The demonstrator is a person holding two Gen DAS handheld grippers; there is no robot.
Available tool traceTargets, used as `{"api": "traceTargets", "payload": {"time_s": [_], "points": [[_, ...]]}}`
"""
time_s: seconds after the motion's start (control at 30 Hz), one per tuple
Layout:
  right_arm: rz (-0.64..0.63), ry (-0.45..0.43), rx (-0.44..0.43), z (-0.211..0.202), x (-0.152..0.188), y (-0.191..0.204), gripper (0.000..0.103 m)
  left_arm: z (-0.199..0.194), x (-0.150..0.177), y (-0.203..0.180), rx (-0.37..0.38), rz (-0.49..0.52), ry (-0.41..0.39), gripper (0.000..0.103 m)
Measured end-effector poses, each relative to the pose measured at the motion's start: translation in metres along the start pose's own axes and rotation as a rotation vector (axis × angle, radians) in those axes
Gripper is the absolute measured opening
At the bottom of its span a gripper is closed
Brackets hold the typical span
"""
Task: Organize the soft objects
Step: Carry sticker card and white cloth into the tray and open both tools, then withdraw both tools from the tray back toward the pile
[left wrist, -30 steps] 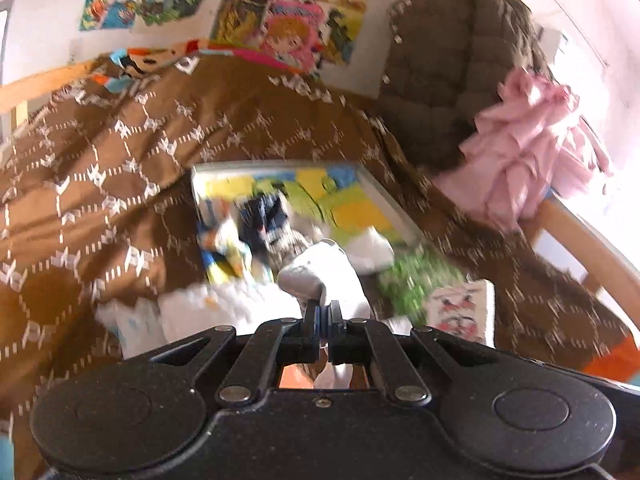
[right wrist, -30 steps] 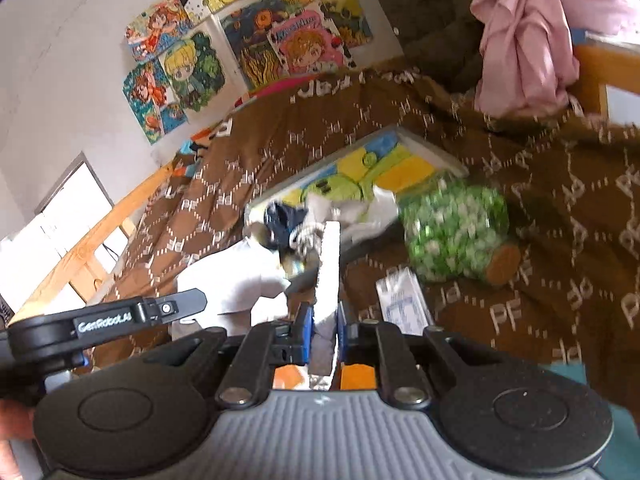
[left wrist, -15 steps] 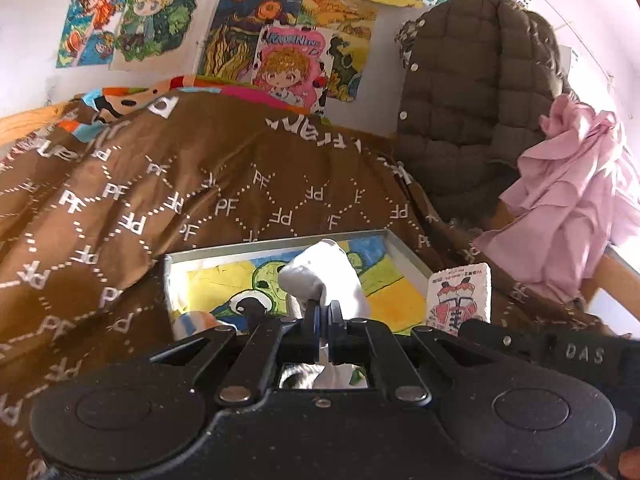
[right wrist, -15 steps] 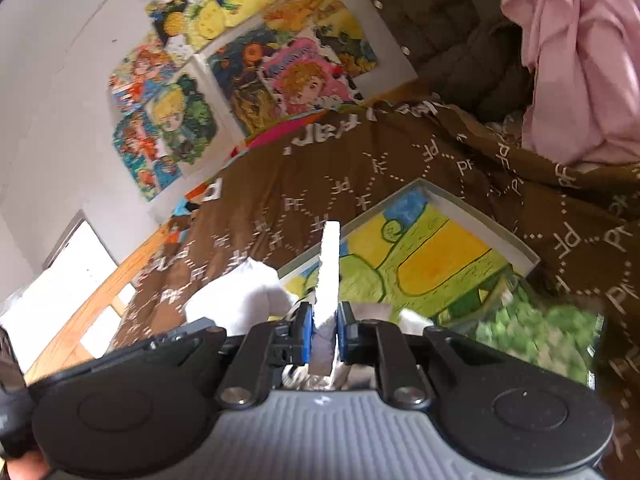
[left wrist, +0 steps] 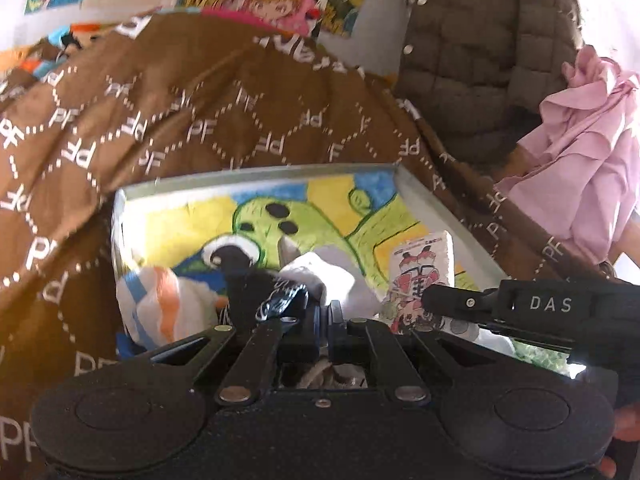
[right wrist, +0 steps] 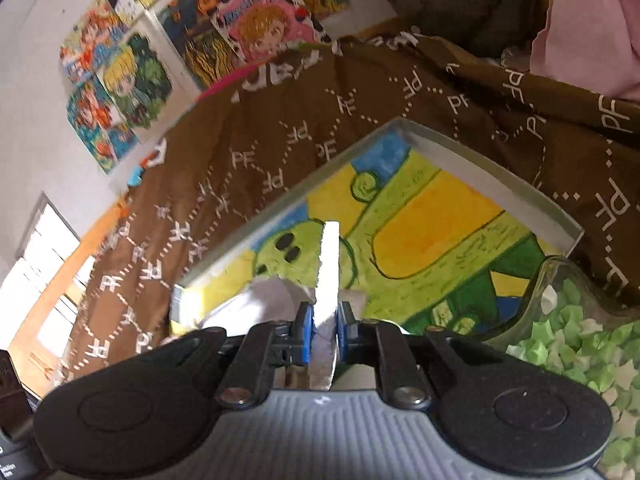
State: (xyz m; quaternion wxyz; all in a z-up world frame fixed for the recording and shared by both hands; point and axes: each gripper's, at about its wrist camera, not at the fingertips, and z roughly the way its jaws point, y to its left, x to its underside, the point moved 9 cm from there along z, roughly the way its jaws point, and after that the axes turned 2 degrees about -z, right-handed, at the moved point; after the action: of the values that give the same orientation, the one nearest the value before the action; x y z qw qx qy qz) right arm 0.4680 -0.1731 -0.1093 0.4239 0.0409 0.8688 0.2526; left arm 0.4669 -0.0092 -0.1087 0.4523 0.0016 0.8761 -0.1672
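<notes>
My left gripper [left wrist: 325, 312] is shut on a white sock [left wrist: 336, 276] and holds it low over a shallow box [left wrist: 256, 172] with a yellow-green drawing on its floor. My right gripper [right wrist: 323, 330] is shut on a flat white tissue pack [right wrist: 329, 268], seen edge-on, above the same box [right wrist: 496, 168]. In the left wrist view the pack's printed face [left wrist: 420, 280] and the right gripper's arm [left wrist: 520, 306] show at right. A striped white, blue and orange sock [left wrist: 160, 304] and a dark sock [left wrist: 248, 280] lie at the box's near left.
The box rests on a brown patterned quilt [left wrist: 180, 112]. A glass jar of green paper stars [right wrist: 568, 320] lies at the box's near right. A brown padded jacket [left wrist: 480, 52] and pink cloth [left wrist: 584, 140] hang at the right. Posters [right wrist: 248, 32] cover the wall.
Both grippers have come closer over the box with their loads, and lower. The scene tilted from looking at the wall to looking into the box.
</notes>
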Motion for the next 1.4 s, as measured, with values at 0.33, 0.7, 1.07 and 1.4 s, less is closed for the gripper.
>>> {"api": "traceTargets", "payload": {"time_s": [0.33, 0.7, 1.07, 1.4], "points": [[-0.045, 0.002, 0.044, -0.005, -0.001, 0.003, 0.024, -0.003, -0.001, -0.002, -0.037, 0.002, 0.017, 0.014], [-0.045, -0.064, 0.055, -0.064, -0.02, 0.005, 0.056, -0.035, -0.015, -0.025, -0.033, -0.002, -0.009, 0.04], [-0.121, -0.235, 0.037, -0.165, -0.043, 0.026, 0.095, -0.134, -0.047, -0.044, -0.06, 0.008, -0.194, 0.083], [-0.176, -0.3, 0.051, -0.221, -0.017, 0.039, 0.103, -0.204, -0.033, -0.05, -0.083, -0.019, -0.277, 0.096]]}}
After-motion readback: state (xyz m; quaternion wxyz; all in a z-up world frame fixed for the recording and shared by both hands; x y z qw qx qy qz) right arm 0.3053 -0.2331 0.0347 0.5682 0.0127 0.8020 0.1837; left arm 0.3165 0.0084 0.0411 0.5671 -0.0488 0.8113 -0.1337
